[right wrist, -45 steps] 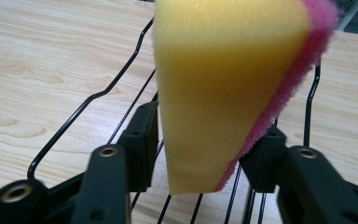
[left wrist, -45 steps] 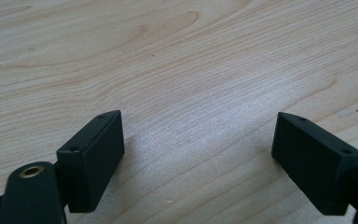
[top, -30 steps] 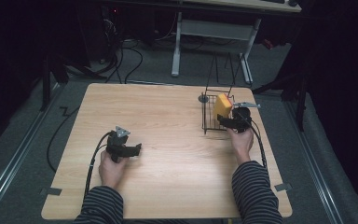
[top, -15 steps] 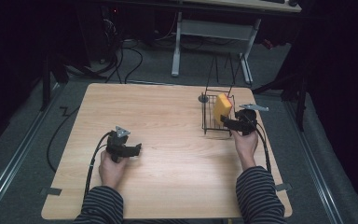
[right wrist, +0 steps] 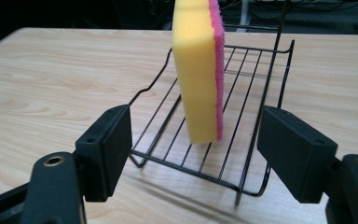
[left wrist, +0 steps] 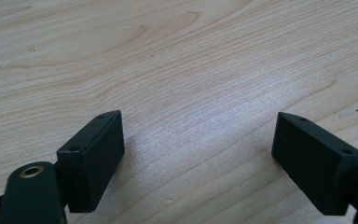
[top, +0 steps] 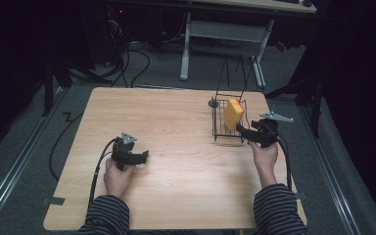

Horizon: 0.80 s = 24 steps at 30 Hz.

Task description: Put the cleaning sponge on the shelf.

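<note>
Right gripper view: sponge upright in the wire rack

From the high view, the yellow sponge [top: 233, 113] stands on edge inside the black wire rack [top: 219, 128] at the desk's [top: 176, 117] far right. The right gripper [top: 247, 133] sits just beside the rack's near side, its fingers [right wrist: 106, 149] spread wide, holding nothing, the sponge's pink scouring face between them farther off. The left gripper [top: 140, 157] rests well apart over bare wood, fingers [left wrist: 93, 156] likewise spread.

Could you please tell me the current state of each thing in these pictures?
Sponge: upright on edge in the rack, not gripped.
Wire rack: standing on the table, holding the sponge.
Right tool: open, facing the sponge.
Left tool: open, empty, over bare table.
</note>
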Each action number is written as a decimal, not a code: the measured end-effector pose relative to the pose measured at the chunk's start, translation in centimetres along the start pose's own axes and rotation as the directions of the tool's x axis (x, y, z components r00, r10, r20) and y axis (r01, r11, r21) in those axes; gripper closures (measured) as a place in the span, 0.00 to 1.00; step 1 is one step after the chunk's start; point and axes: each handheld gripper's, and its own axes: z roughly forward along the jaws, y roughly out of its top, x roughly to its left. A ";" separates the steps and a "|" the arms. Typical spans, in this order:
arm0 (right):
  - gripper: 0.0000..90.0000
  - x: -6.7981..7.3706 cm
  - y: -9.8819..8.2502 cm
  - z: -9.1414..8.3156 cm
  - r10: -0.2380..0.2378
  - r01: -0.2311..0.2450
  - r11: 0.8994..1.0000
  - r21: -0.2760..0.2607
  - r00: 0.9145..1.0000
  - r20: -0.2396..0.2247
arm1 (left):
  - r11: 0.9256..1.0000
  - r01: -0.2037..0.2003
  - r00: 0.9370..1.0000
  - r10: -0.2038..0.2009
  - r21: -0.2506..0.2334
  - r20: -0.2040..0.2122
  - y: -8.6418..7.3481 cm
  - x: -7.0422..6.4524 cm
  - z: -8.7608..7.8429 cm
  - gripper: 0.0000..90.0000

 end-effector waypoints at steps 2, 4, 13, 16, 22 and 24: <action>0.30 0.0 0.0 -0.8 0.002 -0.002 1.000 -0.008 1.000 -0.006 | 1.000 0.000 1.000 0.000 0.000 0.000 0.0 0.0 0.0 0.19; 0.33 0.0 -0.1 -1.6 0.013 -0.014 0.999 -0.045 1.000 -0.013 | 1.000 0.000 1.000 0.000 0.000 0.000 0.0 0.0 0.0 0.20; 0.35 -0.3 -0.8 -3.7 0.022 -0.023 0.996 -0.087 1.000 -0.010 | 1.000 0.000 1.000 0.000 0.000 0.000 0.0 0.0 0.0 0.19; 0.35 -0.5 -1.2 -4.2 0.025 -0.026 0.996 -0.088 1.000 -0.012 | 1.000 0.000 1.000 0.000 0.000 0.000 0.0 0.0 0.0 0.19; 0.37 -0.4 -1.8 -5.3 0.022 -0.023 0.993 -0.116 1.000 -0.015 | 1.000 0.000 1.000 0.000 0.000 0.000 0.0 0.0 0.0 0.20; 0.37 -0.4 -2.0 -5.6 0.024 -0.026 0.992 -0.121 1.000 -0.016 | 1.000 0.000 1.000 0.000 0.000 0.000 0.0 0.0 0.0 0.20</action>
